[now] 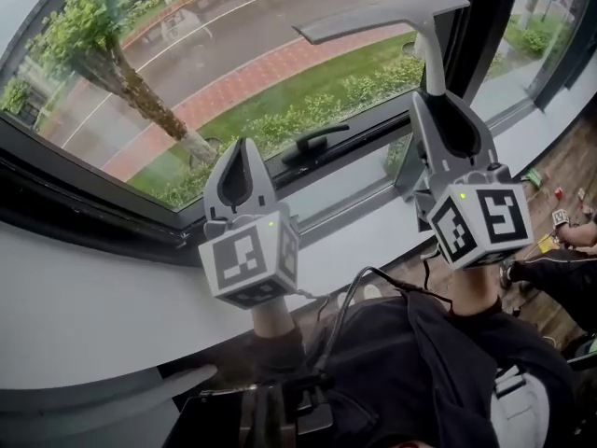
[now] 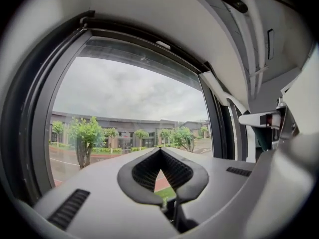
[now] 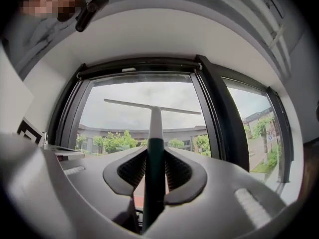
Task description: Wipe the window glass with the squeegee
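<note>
Right gripper (image 1: pixel 436 96) (image 3: pixel 155 153): in the head view it lies at 3 o'clock. Its jaws are clamped on the dark green handle of the squeegee, one pad on each side.
Squeegee (image 1: pixel 384 17) (image 3: pixel 155 126): it stands up out of the right gripper. A pale stem rises to a long grey blade at 1 o'clock in the head view. The blade lies across the window glass as seen, tilted with its right end higher. Contact with the pane cannot be judged.
Left gripper (image 1: pixel 244 146) (image 2: pixel 160 150): it sits just left of centre toward 8 o'clock in the head view, well apart from the right gripper. Its jaws are closed tip to tip, with nothing between the ribbed pads.
Marker cubes: one sits at the rear of each gripper, the left (image 1: pixel 248 266) and the right (image 1: pixel 485 222).
Window glass (image 1: pixel 242 45) (image 2: pixel 129 96) (image 3: pixel 132 96): it fills the upper half of the head view, from 9 to 2 o'clock, inside a dark frame.
Window handle (image 1: pixel 314 141): a black lever on the lower frame rail, between the two grippers.
Sill (image 1: pixel 84 297): a white ledge below the frame, from 7 to 9 o'clock.
Tree (image 1: pixel 98 26): outside the pane at 10 o'clock, beside lawn, a brick path and a wet road.
Cable (image 1: pixel 347 311): a dark lead at 6 o'clock, running down over the person's black sleeve (image 1: pixel 429 362).
</note>
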